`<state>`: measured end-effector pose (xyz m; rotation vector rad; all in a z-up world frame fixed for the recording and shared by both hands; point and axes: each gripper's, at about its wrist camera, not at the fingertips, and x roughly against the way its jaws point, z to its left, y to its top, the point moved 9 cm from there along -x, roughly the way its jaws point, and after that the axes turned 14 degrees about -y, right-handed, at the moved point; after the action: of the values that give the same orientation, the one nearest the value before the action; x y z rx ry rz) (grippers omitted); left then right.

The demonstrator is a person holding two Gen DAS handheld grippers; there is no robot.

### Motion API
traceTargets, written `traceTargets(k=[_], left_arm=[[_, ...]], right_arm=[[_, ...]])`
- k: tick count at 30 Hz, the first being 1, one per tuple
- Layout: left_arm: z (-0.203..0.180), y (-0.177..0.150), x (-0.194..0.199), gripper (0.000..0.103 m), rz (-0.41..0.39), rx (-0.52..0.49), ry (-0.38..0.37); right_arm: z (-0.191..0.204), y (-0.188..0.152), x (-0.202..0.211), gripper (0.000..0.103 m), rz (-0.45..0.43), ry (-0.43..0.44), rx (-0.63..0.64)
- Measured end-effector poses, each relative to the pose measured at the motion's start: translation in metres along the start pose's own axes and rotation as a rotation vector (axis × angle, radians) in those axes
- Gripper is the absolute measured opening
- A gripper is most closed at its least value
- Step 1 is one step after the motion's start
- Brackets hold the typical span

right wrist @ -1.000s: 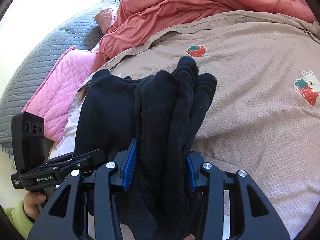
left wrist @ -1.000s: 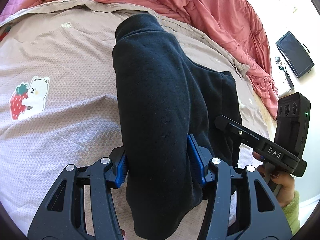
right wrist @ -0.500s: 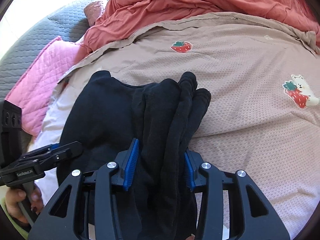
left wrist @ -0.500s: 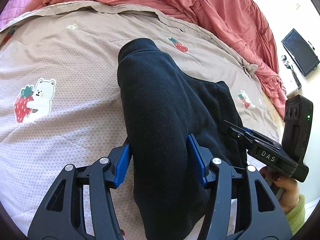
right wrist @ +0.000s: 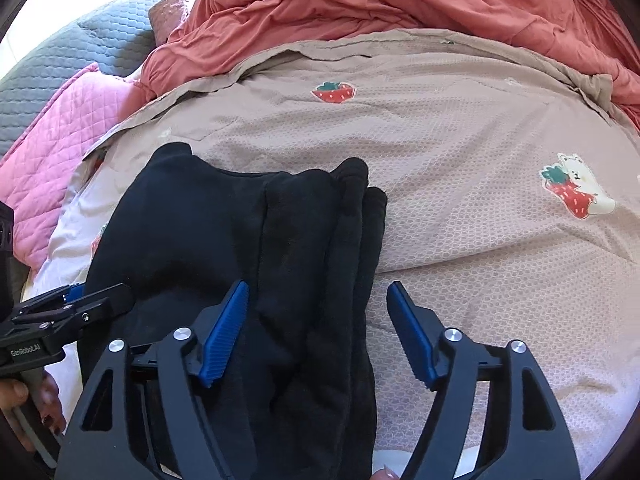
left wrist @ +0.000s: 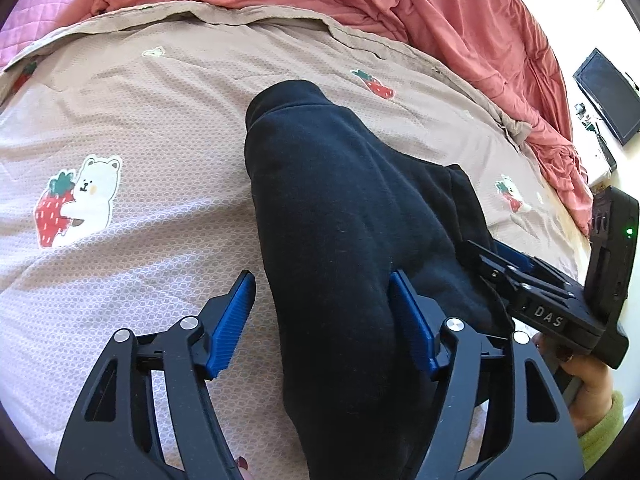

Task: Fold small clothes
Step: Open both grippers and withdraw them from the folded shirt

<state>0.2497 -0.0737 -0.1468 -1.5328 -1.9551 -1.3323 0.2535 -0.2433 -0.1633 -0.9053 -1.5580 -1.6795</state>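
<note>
A black fleece garment lies folded in several layers on the beige strawberry-print bedsheet. My left gripper is open, its blue pads spread, with the folded cloth lying between them. My right gripper is open too, its jaws wide on either side of the garment's stacked folded edges. The right gripper also shows in the left wrist view at the garment's right side. The left gripper shows in the right wrist view at the garment's left edge.
A rumpled coral duvet lies along the far side of the bed. A pink quilted pillow and a grey quilted cover lie at the left. A dark screen stands beyond the bed's right edge.
Both grippers have opened and let go of the black garment, which now rests lower and flatter on the sheet.
</note>
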Motion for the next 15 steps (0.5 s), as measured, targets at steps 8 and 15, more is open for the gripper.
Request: traceTargets(k=[8, 15], left_arm=[[-0.009, 0.001, 0.033, 0.078, -0.052, -0.024, 0.009], [-0.027, 0.002, 0.080, 0.094, -0.135, -0.089, 0.059]], right_arm=[[-0.015, 0.008, 0.045, 0.095, -0.114, 0.004, -0.077], [-0.027, 0.008, 0.111, 0.099, -0.272, -0.020, -0.096]])
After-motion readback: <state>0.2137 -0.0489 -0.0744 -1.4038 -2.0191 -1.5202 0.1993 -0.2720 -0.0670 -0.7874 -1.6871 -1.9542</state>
